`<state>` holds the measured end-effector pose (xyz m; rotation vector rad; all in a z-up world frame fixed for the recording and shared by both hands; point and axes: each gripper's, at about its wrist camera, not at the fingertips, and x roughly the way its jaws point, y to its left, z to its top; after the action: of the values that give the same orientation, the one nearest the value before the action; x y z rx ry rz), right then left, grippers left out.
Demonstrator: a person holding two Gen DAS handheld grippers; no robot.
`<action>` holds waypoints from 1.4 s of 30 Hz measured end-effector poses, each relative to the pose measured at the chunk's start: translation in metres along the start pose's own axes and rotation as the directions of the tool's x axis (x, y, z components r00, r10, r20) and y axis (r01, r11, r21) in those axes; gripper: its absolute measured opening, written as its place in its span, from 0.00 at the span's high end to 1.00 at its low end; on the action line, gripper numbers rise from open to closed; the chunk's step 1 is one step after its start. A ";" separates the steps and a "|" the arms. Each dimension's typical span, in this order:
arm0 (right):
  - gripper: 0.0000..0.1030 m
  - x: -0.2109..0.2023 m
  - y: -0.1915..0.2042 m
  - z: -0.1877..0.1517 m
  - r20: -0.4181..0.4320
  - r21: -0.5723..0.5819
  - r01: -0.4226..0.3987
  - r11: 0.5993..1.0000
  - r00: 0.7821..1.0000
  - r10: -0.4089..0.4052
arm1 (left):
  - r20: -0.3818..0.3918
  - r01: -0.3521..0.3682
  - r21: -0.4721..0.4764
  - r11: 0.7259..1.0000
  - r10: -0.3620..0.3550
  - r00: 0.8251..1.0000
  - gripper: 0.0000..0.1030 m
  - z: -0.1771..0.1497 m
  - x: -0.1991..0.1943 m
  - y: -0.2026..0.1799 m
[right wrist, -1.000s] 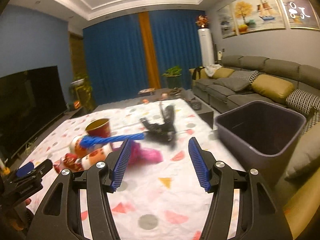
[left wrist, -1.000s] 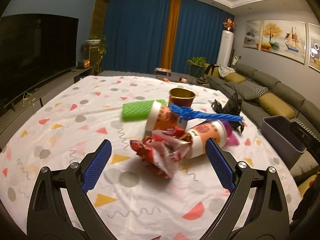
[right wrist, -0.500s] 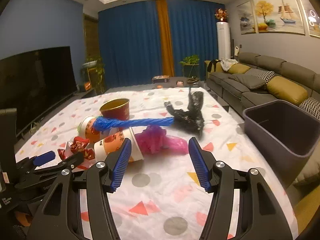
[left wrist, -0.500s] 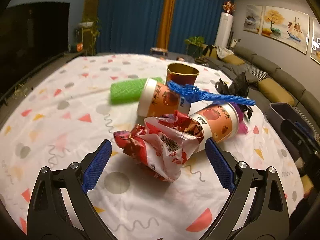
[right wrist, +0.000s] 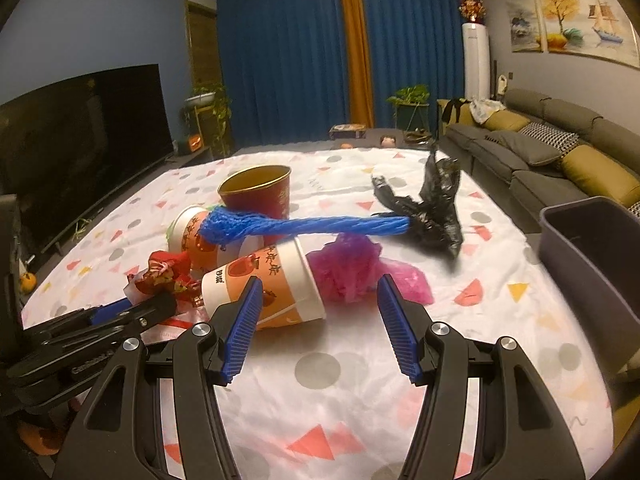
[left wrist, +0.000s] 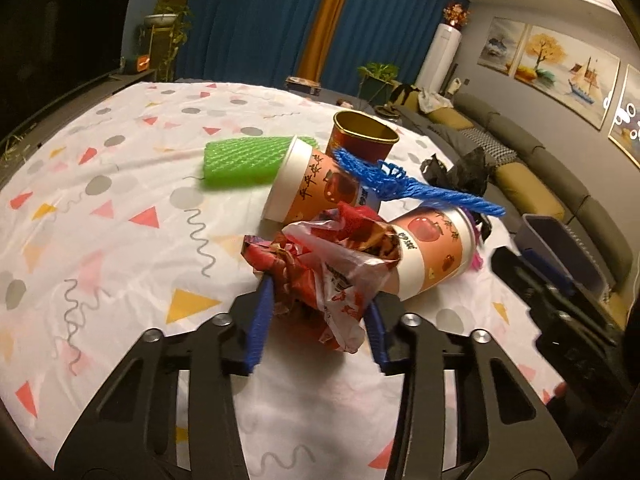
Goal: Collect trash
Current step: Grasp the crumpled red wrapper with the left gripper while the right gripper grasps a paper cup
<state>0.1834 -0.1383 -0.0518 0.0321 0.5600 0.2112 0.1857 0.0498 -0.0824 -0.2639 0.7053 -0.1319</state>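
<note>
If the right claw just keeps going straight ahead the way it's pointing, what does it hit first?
Most likely the pink plastic bag, lying just beyond the open right claw; the tipped paper cup sits close by its left finger.

A red and white crumpled wrapper (left wrist: 320, 268), orange cups (left wrist: 432, 256) printed with red apples, blue netting (right wrist: 300, 226), a green foam sleeve (left wrist: 244, 162) and a white desk (left wrist: 120, 216) cloth dotted with coloured triangles.

Crumpled red wrapper (left wrist: 328, 276): its lower part sits between the left gripper's (left wrist: 318, 320) blue pads, so the contact there is hidden.
Grey bin (right wrist: 592, 256): cut off by the right edge in the right wrist view; its inside is too dark to read.
Pink netting (left wrist: 476, 258): almost fully hidden behind the nearer orange paper cup (left wrist: 432, 252).
Right gripper (left wrist: 560, 300): dark and blurred in the left wrist view.
</note>
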 end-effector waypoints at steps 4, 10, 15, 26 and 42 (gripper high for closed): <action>0.42 0.010 0.004 0.002 -0.027 -0.007 -0.020 1.000 0.999 0.019 | 0.034 0.013 -0.009 1.000 -0.012 0.999 0.71 -0.001 -0.007 0.002; 0.46 0.028 0.003 0.005 -0.077 0.007 -0.066 0.998 0.995 0.066 | 0.065 0.029 -0.020 0.999 -0.028 0.998 0.71 -0.001 -0.013 0.006; 0.54 0.040 0.000 0.005 -0.118 0.038 -0.132 0.991 0.984 0.135 | 0.063 0.029 -0.019 0.999 -0.028 0.998 0.71 0.000 -0.011 0.008; 0.73 0.034 0.011 -0.004 -0.146 0.009 -0.242 0.970 0.960 0.240 | 0.047 0.031 -0.032 0.999 -0.029 0.998 0.71 0.000 -0.007 0.011; 0.74 0.009 0.018 -0.012 -0.158 -0.054 -0.335 0.941 0.933 0.323 | 0.020 0.032 -0.058 0.998 -0.031 0.999 0.71 -0.001 -0.002 0.015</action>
<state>0.1811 -0.1187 -0.0653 0.0329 0.6923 0.5679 0.1839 0.0644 -0.0861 -0.3314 0.6868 -0.1389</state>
